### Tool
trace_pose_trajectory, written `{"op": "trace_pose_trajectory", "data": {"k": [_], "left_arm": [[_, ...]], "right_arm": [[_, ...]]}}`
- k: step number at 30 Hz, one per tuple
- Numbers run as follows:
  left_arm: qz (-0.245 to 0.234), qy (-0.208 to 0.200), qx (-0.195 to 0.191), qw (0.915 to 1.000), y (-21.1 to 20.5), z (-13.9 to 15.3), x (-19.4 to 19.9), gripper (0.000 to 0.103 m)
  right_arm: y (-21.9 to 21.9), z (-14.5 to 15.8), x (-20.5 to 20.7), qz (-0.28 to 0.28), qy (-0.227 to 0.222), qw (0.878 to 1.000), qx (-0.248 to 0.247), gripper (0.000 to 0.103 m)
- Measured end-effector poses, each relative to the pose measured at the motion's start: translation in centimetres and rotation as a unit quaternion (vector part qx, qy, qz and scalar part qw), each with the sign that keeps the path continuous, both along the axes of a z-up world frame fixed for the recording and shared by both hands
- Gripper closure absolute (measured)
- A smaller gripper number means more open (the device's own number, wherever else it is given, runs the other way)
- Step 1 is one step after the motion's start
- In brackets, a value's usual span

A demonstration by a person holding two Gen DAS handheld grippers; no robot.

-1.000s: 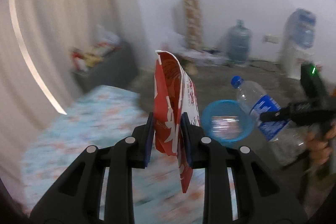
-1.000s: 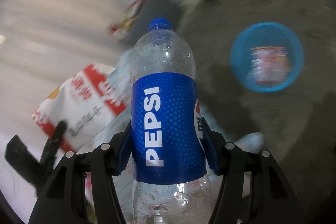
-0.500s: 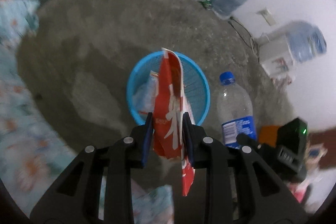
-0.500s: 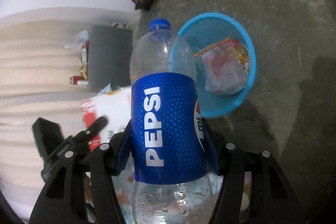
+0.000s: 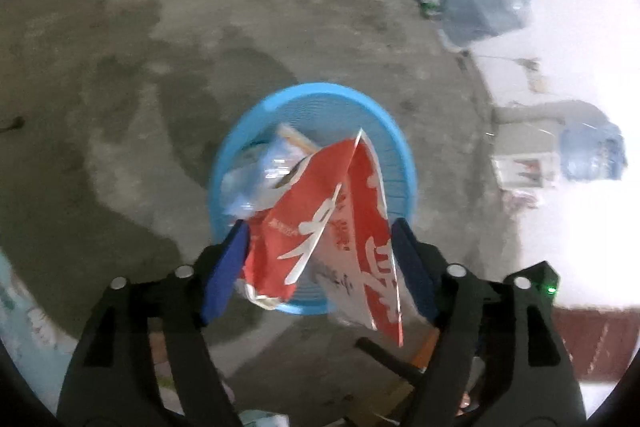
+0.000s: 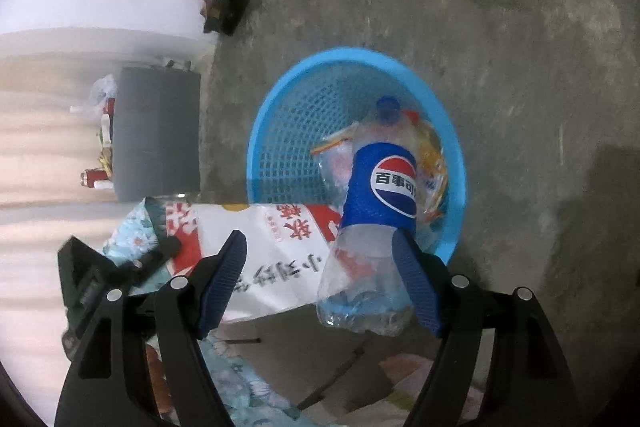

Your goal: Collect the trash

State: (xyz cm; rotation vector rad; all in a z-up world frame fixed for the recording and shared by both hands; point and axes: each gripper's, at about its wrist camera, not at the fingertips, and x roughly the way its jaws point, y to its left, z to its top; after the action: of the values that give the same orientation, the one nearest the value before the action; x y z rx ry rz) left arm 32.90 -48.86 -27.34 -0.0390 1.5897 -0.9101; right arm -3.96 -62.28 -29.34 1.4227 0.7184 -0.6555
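My left gripper [image 5: 320, 231] hangs over the blue mesh basket [image 5: 312, 87] with its jaws opening. The red and white snack bag [image 5: 360, 195] hangs loose between the pads, fanned out, with a gap on each side. My right gripper [image 6: 319, 239] is at the basket's [image 6: 344, 53] near rim, its jaws opening too. The Pepsi bottle [image 6: 384, 183] has tipped cap-first into the basket and leans on the right finger, well clear of the left pad. The snack bag [image 6: 276, 259] shows beside it. Clear wrappers [image 6: 432, 155] lie in the basket.
The basket stands on a bare concrete floor [image 5: 160, 47]. Large water jugs [image 5: 484, 11] and a dispenser [image 5: 592, 151] line the white wall. A grey cabinet [image 6: 156, 131] with small items on it stands left of the basket, and floral bedding [image 6: 132, 227] lies near it.
Both grippers came down over the basket and spread their jaws. The snack bag, pinched flat before, now hangs loose. The bottle, gripped upright before, has tipped toward the basket.
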Motion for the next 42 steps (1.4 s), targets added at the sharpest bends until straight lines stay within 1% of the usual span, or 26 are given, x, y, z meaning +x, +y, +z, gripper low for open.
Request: {"op": "trace_pose_trajectory", "data": {"k": [1,3,4,5,6,9,11,13,14,16,19,20,22,24,25,26,27,28,29,30,32,33,36,39,40,42], "left_arm": [[-0.009,0.012,-0.016,0.9998,-0.4,0.2,-0.4,0.032],[-0.021,0.027,-0.042,0.9985,-1.6,0.4,-0.9,0.025],[-0.032,0.027,-0.052,0.9978,-1.9,0.7,-1.3,0.024],[-0.033,0.018,-0.054,0.9978,-2.1,0.9,-1.4,0.023],[-0.027,0.01,-0.052,0.9983,-2.2,1.1,-1.3,0.022],[0.018,-0.014,-0.034,0.9992,-1.0,0.8,-0.6,0.022],[0.042,0.006,-0.021,0.9989,-0.3,-0.1,0.1,0.021],[0.058,0.017,-0.017,0.998,0.3,-0.3,0.6,0.021],[0.069,0.01,-0.017,0.9974,0.7,0.1,0.9,0.021],[0.076,-0.012,-0.032,0.9965,0.7,1.6,1.3,0.021],[0.061,-0.057,-0.063,0.9945,0.5,5.3,1.3,0.021],[0.048,-0.084,-0.076,0.9924,0.4,7.6,0.9,0.021],[0.023,-0.125,-0.105,0.9863,0.6,12.2,0.0,0.021],[0.003,-0.161,-0.14,0.977,1.8,16.8,-1.1,0.021],[-0.008,-0.178,-0.167,0.9697,3.0,19.5,-1.9,0.021],[-0.015,-0.195,-0.181,0.9638,4.1,21.6,-2.7,0.021],[-0.023,-0.22,-0.193,0.956,5.7,24.2,-3.7,0.02],[-0.027,-0.234,-0.201,0.9508,6.8,25.6,-4.3,0.018],[-0.028,-0.264,-0.21,0.941,9.0,27.8,-5.4,0.015],[-0.025,-0.287,-0.21,0.9344,10.6,29.3,-6.3,0.014],[-0.008,-0.329,-0.203,0.9223,14.6,31.9,-8.3,0.011],[0.001,-0.341,-0.199,0.9187,16.7,32.9,-9.2,0.011],[0.037,-0.368,-0.182,0.9112,22.6,34.7,-11.7,0.009],[0.09,-0.39,-0.16,0.9025,28.3,35.5,-13.8,0.009],[0.107,-0.394,-0.153,0.8998,30.0,35.6,-14.4,0.009],[0.155,-0.407,-0.128,0.8909,34.1,35.7,-15.7,0.009]], "right_arm": [[0.3,0.5,-0.5,-0.004,0.0,1.0,-0.008,0.03],[0.5,1.1,-1.1,-0.01,-0.003,1.0,-0.019,0.03],[0.5,1.4,-1.6,-0.013,-0.004,1.0,-0.023,0.03],[0.7,1.7,-2.1,-0.016,-0.004,1.0,-0.027,0.03],[0.9,1.7,-2.5,-0.018,-0.003,0.999,-0.029,0.03],[1.5,1.9,-3.7,-0.026,0.003,0.999,-0.032,0.03],[1.9,2.2,-4.5,-0.029,0.011,0.999,-0.036,0.03],[2.2,2.3,-4.9,-0.032,0.015,0.999,-0.041,0.03],[2.4,2.5,-5.0,-0.033,0.018,0.998,-0.042,0.03],[2.8,3.2,-5.0,-0.032,0.021,0.998,-0.05,0.03],[3.7,4.9,-4.5,-0.018,0.024,0.997,-0.076,0.03],[4.1,5.7,-4.3,-0.013,0.023,0.996,-0.085,0.03],[4.9,7.3,-3.6,-0.003,0.019,0.994,-0.103,0.03],[6.1,9.2,-2.8,0.012,0.012,0.992,-0.122,0.03],[7.1,10.8,-2.2,0.026,0.007,0.989,-0.142,0.03],[7.8,11.7,-2.0,0.033,0.004,0.987,-0.154,0.03],[8.6,12.9,-1.6,0.042,0.001,0.985,-0.169,0.03],[10.0,14.6,-1.0,0.059,-0.006,0.979,-0.193,0.03],[10.9,15.8,-0.7,0.07,-0.009,0.976,-0.208,0.029],[12.2,17.1,-0.3,0.082,-0.015,0.97,-0.227,0.027],[14.5,19.5,0.3,0.106,-0.023,0.96,-0.259,0.025],[15.4,20.5,0.5,0.115,-0.026,0.955,-0.272,0.024],[19.2,23.9,1.4,0.152,-0.043,0.933,-0.323,0.019],[23.2,27.4,2.2,0.185,-0.057,0.907,-0.373,0.014],[24.3,28.2,2.4,0.191,-0.061,0.902,-0.383,0.014],[26.8,30.1,2.8,0.209,-0.076,0.884,-0.41,0.011]]}}
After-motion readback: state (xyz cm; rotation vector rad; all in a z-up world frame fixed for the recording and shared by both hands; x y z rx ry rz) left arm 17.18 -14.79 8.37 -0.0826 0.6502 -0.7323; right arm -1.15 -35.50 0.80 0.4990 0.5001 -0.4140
